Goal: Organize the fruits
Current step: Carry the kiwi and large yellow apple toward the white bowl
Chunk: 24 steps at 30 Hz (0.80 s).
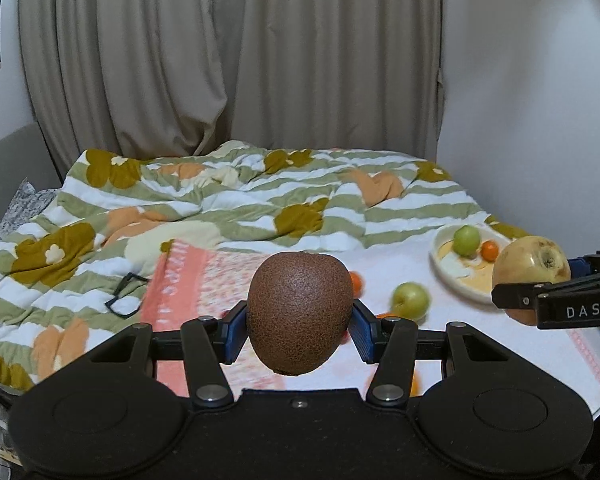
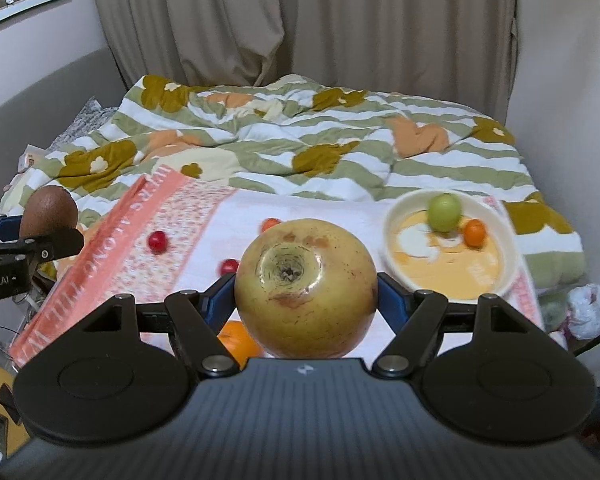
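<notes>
kiwi: in left gripper, clamped across its middle between the blue pads, lifted clear of the cloth.
kiwi handling: light, soft under a fuzzy skin; fuzz gives friction, but squeeze hard and it bruises. Mid-body hold is the right spot.
pear: round, yellow-brown, in right gripper, jaws spread wide on its widest part, calyx end facing the camera.
pear handling: heavier, firm, smooth skin so it could slip; brown blemishes near the calyx suggest tender patches, keep pads off those.
bowl: on the cloth, far right; holds a green fruit and a small orange one.
loose fruit: green apple, two red ones, an orange under the right gripper, all on the cloth outside the bowl.
blur: small orange thing behind the pear is probably another fruit, can't say which.
risk: bowl is shallow, round fruit rolls; set down, don't drop.
</notes>
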Each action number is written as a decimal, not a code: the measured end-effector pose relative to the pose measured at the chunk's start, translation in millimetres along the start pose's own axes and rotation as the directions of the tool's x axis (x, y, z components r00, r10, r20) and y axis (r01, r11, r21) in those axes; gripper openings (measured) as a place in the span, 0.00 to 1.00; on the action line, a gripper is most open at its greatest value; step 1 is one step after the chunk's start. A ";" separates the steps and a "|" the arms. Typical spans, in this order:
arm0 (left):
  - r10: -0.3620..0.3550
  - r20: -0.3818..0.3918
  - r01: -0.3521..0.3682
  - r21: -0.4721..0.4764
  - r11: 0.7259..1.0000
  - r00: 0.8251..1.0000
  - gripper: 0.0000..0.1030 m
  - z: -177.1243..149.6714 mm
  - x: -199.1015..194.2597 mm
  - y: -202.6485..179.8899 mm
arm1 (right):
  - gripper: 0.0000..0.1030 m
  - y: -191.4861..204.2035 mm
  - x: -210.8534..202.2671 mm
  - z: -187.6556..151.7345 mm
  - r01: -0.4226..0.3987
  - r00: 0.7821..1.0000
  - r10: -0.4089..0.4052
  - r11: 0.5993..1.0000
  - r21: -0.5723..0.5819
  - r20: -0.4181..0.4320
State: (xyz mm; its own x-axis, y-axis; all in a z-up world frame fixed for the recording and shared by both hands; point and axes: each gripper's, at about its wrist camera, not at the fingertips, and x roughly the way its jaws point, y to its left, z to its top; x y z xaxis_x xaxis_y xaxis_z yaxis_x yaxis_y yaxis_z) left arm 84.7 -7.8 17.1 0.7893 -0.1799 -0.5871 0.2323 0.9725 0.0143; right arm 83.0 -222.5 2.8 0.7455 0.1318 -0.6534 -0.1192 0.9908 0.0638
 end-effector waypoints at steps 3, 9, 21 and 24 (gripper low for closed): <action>-0.001 0.008 0.002 -0.012 1.000 1.000 0.55 5.8 3.8 -31.8 | 0.86 -33.6 -6.4 -0.4 -0.002 1.000 0.002 1.000 -0.010 0.003; 0.009 0.015 -0.009 -0.054 0.999 1.000 0.55 19.6 20.6 -87.8 | 0.86 -96.8 -10.5 5.2 0.004 1.000 -0.004 0.999 -0.041 0.003; -0.094 -0.059 0.095 0.025 0.995 0.994 0.55 57.4 109.3 -169.6 | 0.86 -180.0 26.1 21.9 0.063 0.998 -0.063 0.998 -0.001 -0.006; -0.110 -0.080 0.115 0.067 0.991 0.991 0.55 64.8 136.4 -184.8 | 0.86 -195.5 39.7 26.5 0.081 0.997 -0.081 0.996 0.028 -0.013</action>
State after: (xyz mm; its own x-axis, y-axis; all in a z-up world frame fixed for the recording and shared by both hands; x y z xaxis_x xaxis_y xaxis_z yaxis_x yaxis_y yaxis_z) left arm 186.2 -221.6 -13.2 0.7110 -0.2734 -0.6478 0.3591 0.9333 0.0002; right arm 153.3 -410.2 -15.6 0.7442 0.0511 -0.6660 -0.0403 0.9987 0.0315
